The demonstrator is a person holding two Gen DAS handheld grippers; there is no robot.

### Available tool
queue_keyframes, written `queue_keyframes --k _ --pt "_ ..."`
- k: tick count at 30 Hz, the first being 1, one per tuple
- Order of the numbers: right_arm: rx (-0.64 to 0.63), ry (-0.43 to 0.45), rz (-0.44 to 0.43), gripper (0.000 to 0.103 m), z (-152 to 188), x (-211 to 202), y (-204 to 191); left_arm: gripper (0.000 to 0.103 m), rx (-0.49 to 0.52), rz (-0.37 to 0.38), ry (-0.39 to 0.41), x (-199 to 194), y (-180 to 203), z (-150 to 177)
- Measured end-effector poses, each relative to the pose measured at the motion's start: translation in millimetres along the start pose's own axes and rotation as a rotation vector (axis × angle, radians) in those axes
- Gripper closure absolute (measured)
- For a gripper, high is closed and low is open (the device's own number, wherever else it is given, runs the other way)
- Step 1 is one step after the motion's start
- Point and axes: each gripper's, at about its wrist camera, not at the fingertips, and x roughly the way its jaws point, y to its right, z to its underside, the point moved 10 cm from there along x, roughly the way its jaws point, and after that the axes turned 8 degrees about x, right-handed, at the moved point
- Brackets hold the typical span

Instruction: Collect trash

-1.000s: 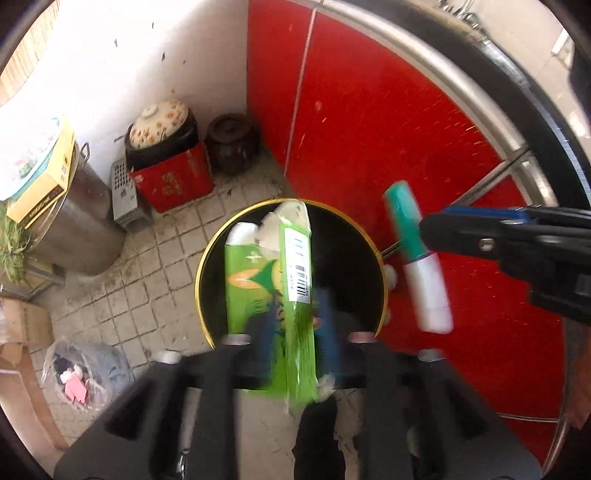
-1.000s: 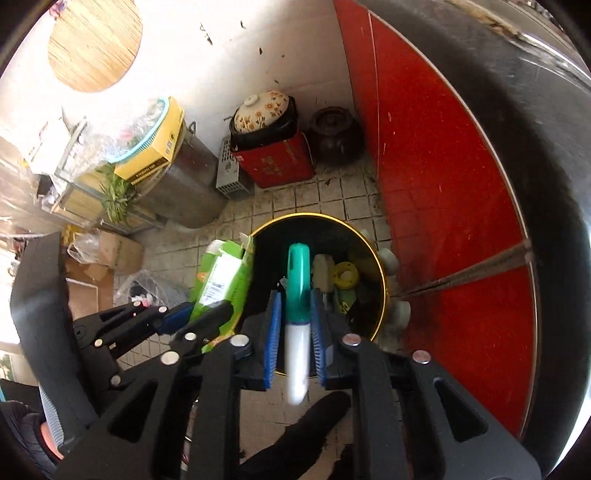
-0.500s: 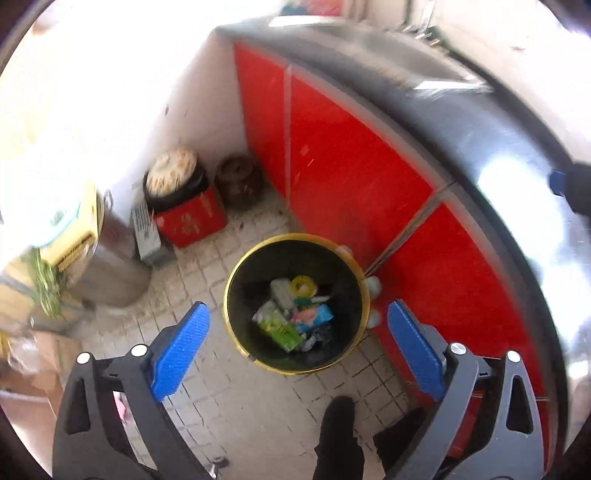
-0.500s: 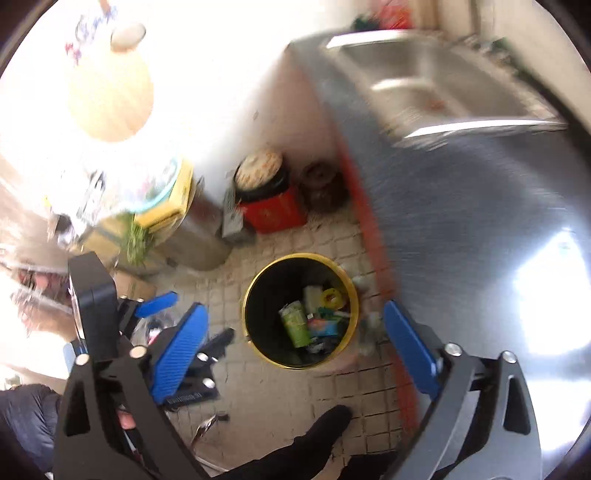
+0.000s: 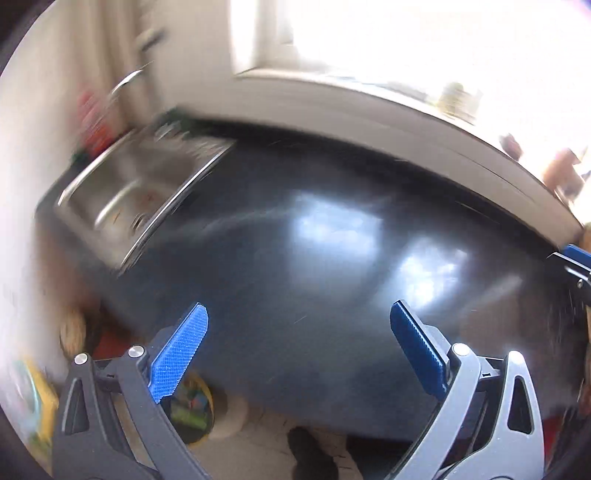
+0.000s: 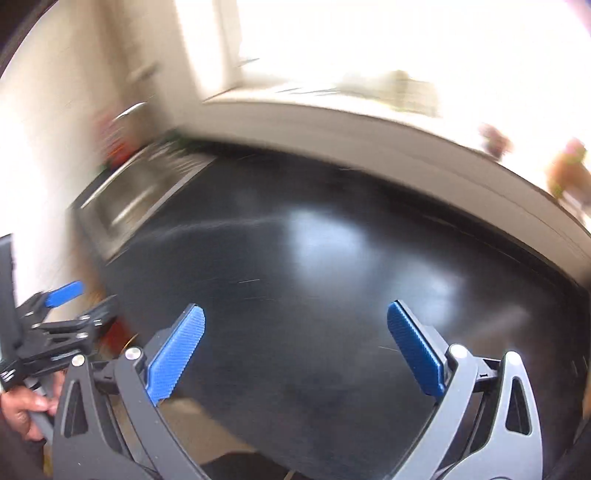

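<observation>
Both tongs [image 5: 299, 347] [image 6: 295, 345] now empty, over countertop [image 5: 314, 258].

Daylight pours in from the window [image 5: 369, 33] above the counter, blown out to pure white in both views. It throws pale, smeared glare patches on the dark countertop [image 5: 332, 229], which stays dim otherwise. Motion blur streaks nearly everything: the steel sink [image 5: 125, 199] and the things on the sill are soft smudges. Only the blue pads [image 6: 177, 354] close to each lens look crisp. The fisheye bends the counter's back edge into an arc, and the corners fall away to black
</observation>
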Motion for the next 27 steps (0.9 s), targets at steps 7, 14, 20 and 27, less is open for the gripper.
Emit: queue_keyframes --k 7,14,20,27 --pt "0.19 0.042 0.165 0.007 6.5 -30.7 121.5 0.007 0.174 0.098 -0.035 15.9 108.1 -35.5" --pt "0.278 0.019 0.16 0.007 20.1 -30.9 156.9 0.007 0.25 0.113 -0.066 23.2 152.9 -37.1" --pt "0.273 0.003 0.154 0.007 24.6 -29.5 157.8 0.007 0.267 0.125 -0.075 25.0 167.6 -33.6" --pt "0.262 -0.006 0.145 0.007 22.7 -27.0 154.2 0.007 0.258 0.123 -0.078 24.5 166.2 -33.5"
